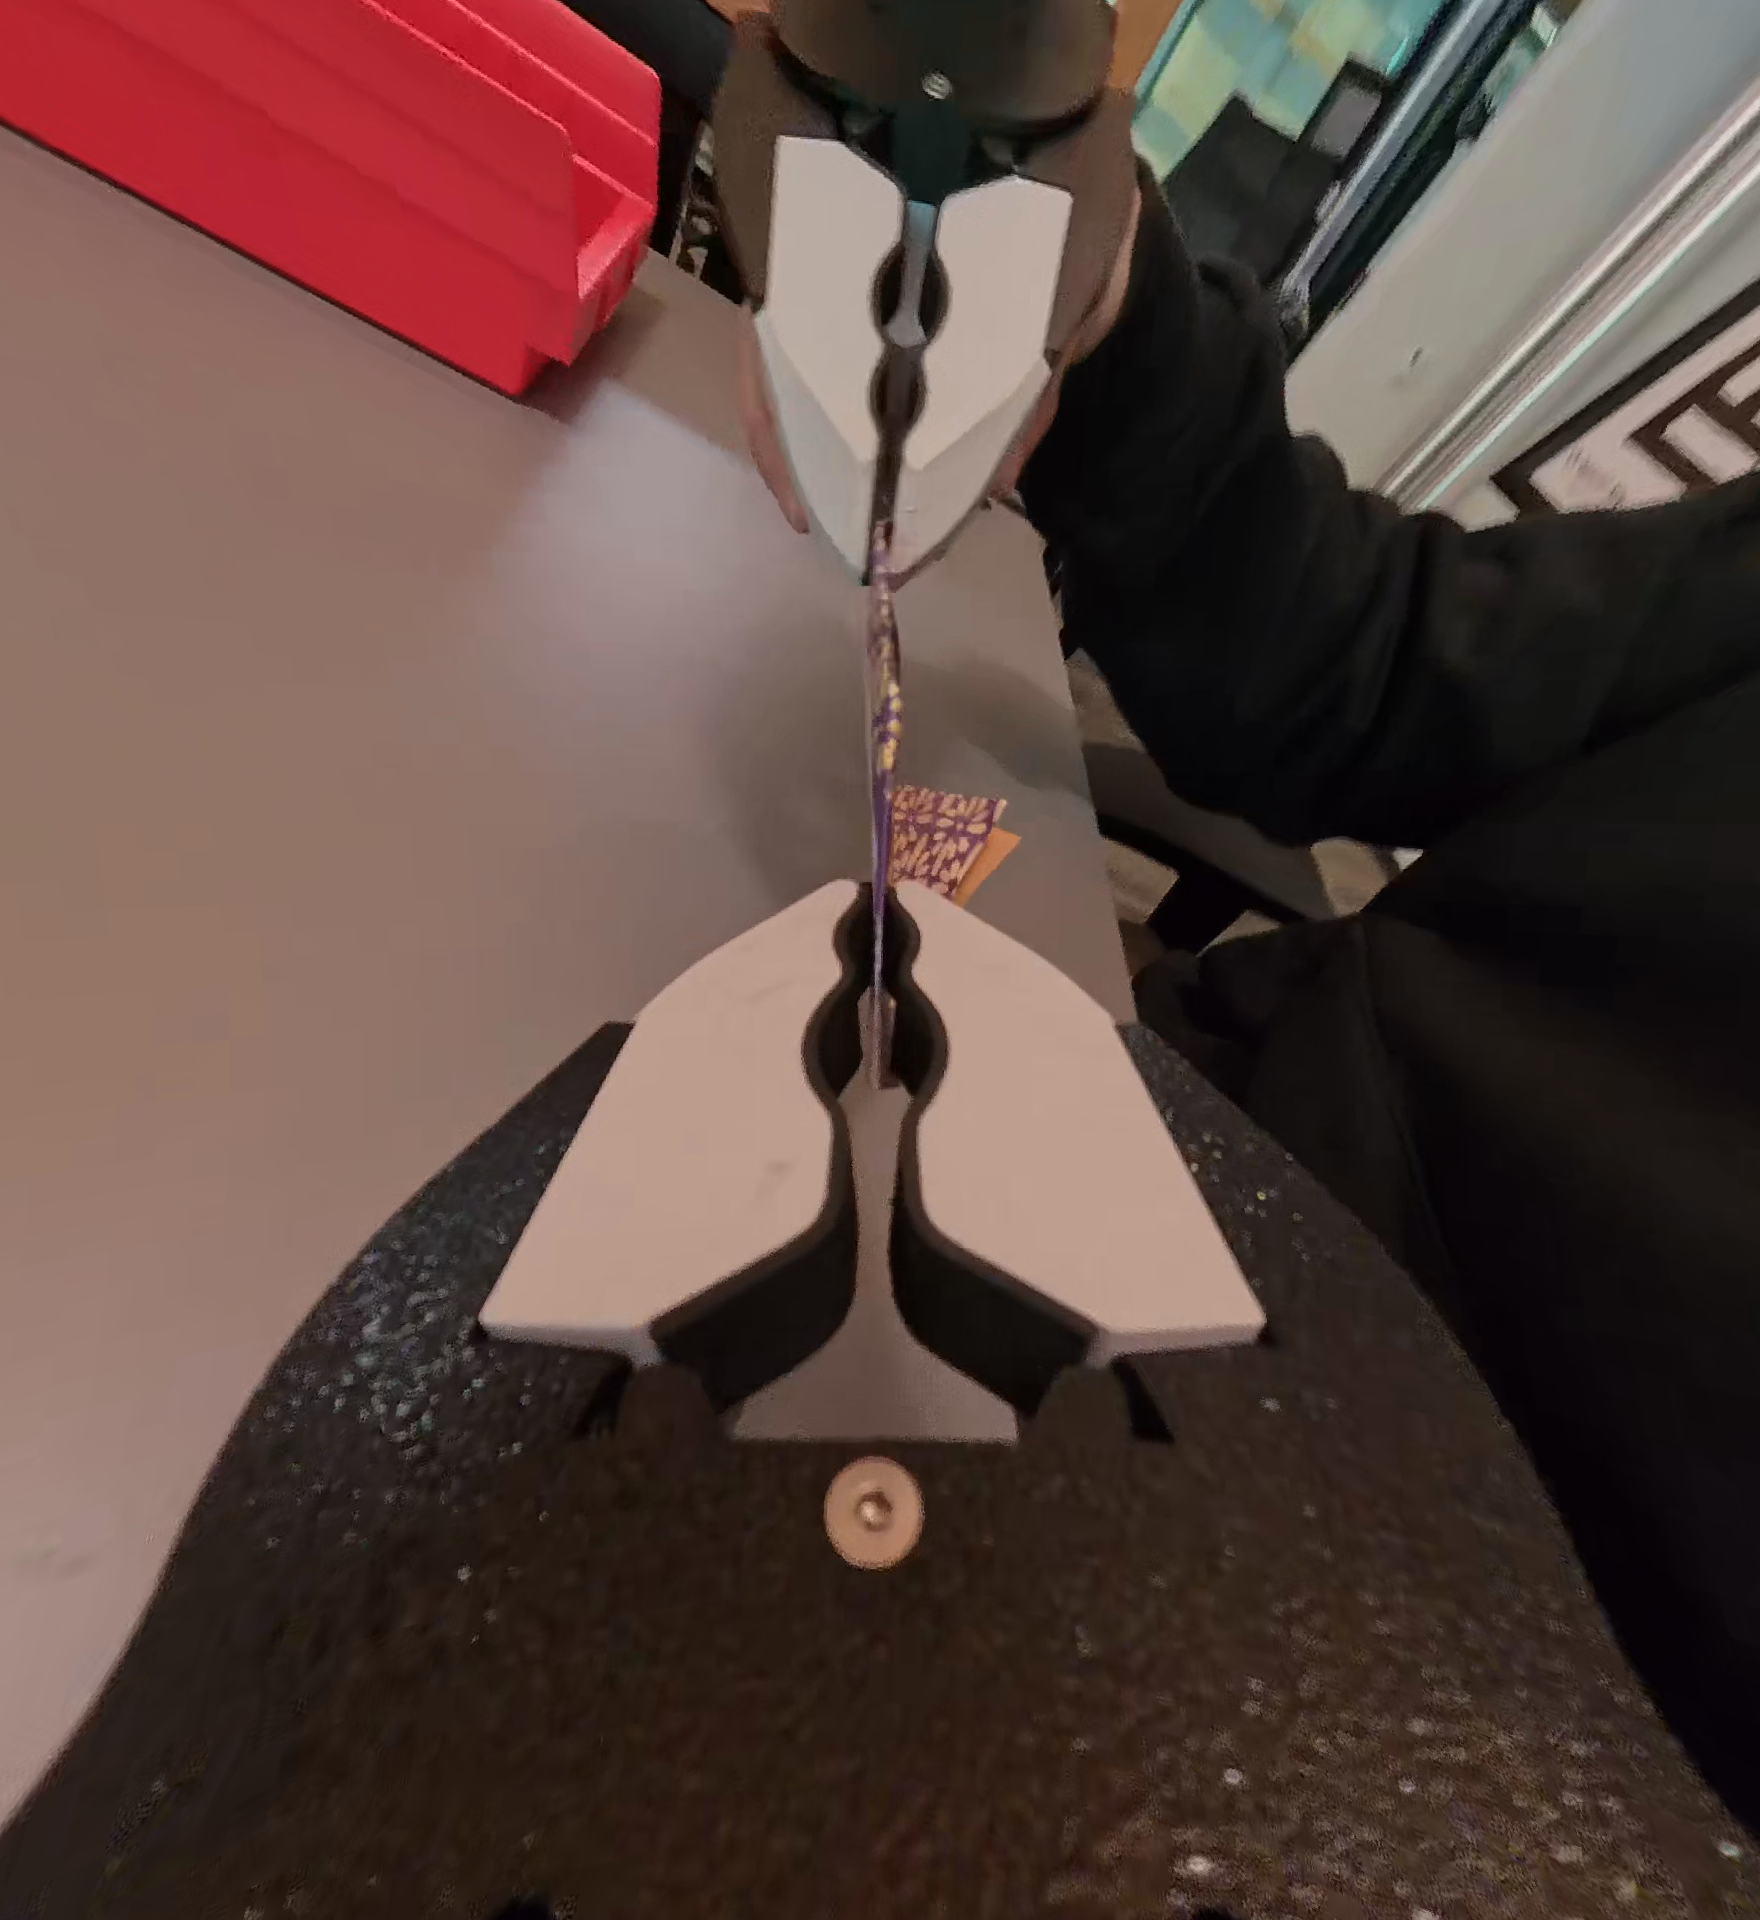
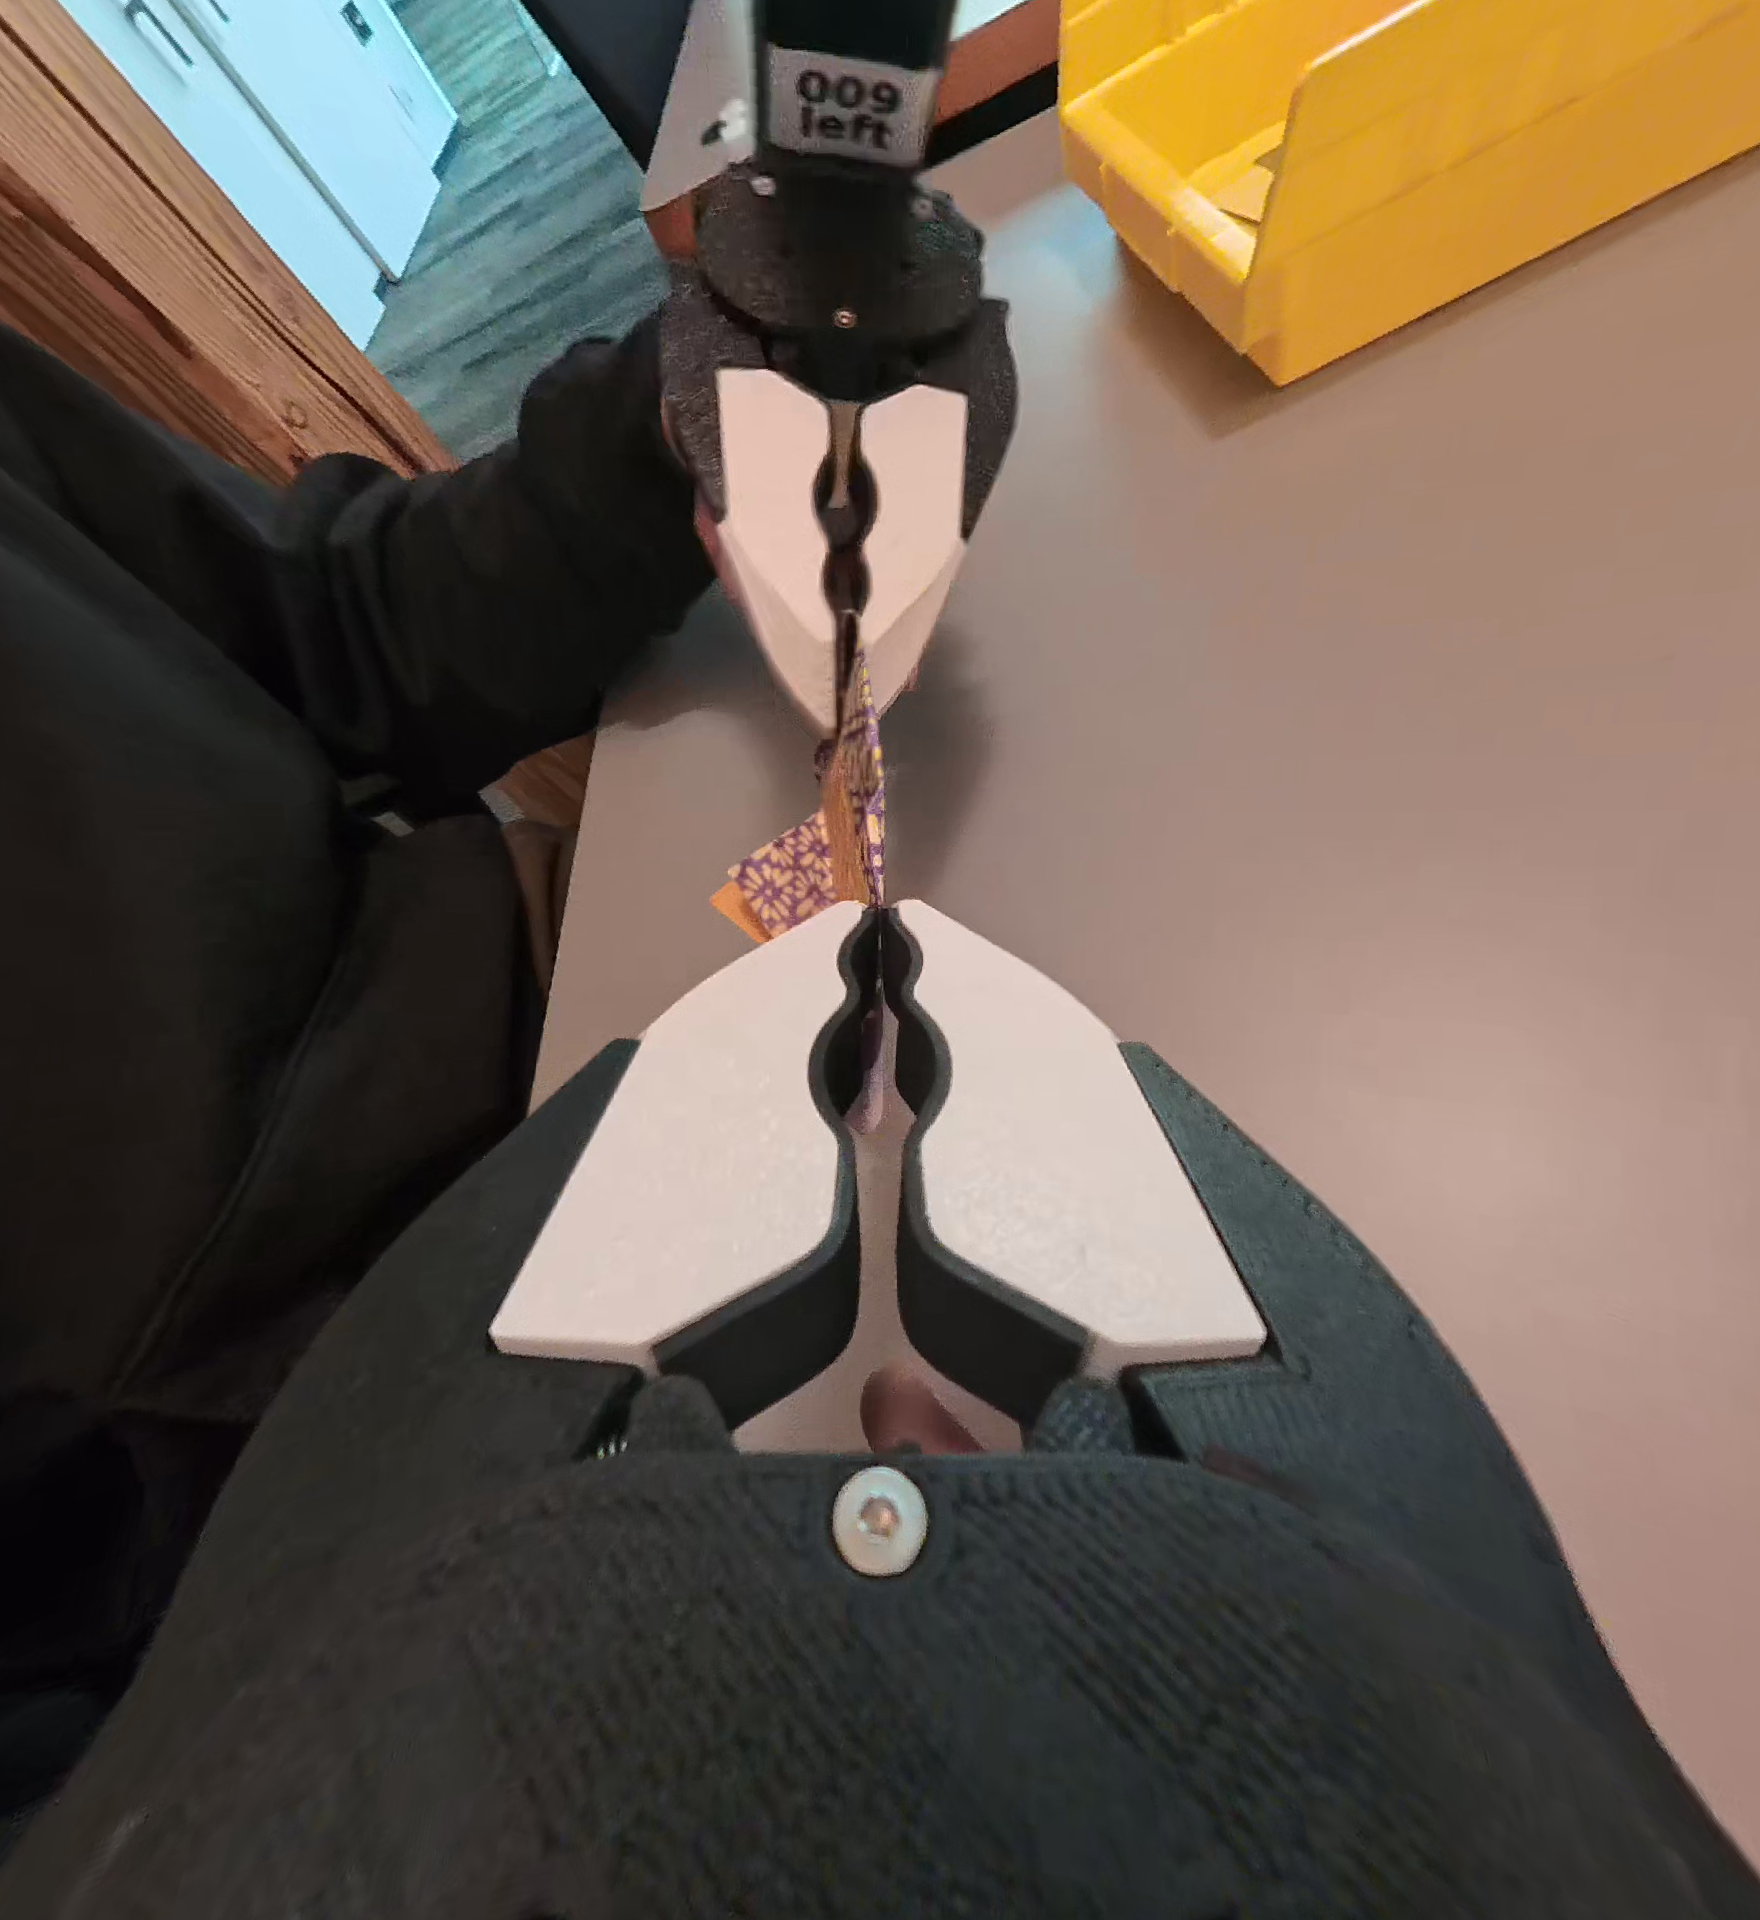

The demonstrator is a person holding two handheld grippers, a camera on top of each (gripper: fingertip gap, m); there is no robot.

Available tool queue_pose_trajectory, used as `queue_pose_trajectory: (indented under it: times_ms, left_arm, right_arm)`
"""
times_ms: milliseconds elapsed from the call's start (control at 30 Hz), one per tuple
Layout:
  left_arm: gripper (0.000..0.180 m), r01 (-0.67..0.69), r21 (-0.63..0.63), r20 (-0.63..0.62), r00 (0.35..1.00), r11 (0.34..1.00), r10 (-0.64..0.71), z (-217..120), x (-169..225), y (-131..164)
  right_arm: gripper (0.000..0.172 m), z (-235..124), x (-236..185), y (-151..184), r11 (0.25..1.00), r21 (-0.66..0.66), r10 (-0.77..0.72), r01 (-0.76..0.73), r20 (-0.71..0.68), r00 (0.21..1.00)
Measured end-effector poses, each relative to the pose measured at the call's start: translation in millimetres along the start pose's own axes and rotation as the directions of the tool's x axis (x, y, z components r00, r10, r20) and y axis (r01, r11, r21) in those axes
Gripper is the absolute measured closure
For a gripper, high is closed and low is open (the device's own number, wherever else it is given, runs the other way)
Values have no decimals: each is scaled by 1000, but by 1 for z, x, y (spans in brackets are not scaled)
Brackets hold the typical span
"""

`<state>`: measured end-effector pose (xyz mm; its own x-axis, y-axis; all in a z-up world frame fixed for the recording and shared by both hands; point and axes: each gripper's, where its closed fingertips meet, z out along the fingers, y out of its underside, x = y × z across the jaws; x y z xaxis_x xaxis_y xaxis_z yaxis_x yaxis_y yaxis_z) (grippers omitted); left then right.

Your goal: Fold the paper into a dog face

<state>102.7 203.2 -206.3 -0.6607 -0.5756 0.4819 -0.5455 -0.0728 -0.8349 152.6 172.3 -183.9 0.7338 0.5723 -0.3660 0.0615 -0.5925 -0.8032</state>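
Two bins, red [image 1: 356,177], yellow [image 2: 1427,177], grey table [image 1: 284,727], wooden cabinet [image 2: 128,260]

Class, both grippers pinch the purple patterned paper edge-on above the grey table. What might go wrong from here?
1. The purple patterned paper is stretched between the left gripper and the right gripper; pulling apart may tear it.
2. Each grips only a narrow end, so one could slip.
3. The loose flap hanging below may crease crookedly once lowered onto the grey table.
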Motion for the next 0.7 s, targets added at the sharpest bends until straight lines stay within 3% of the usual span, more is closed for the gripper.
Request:
queue_pose_trajectory:
  times_ms: [300, 567, 700]
  left_arm:
    - [180, 64, 19, 68, 996, 998, -65, 2, -14, -2]
    - [180, 59, 24, 37, 997, 998, -60, 3, -9, -3]
    - [180, 50, 70, 0, 999, 996, -50, -1, -3, -11]
  right_arm:
    - [172, -1, 13, 5, 997, -45, 68, -70, -40, 997]
    - [172, -2, 13, 6, 1000, -11, -15, 15, -44, 999]
    - [158, -4, 11, 10, 1000, -11, -22, 22, -44, 999]
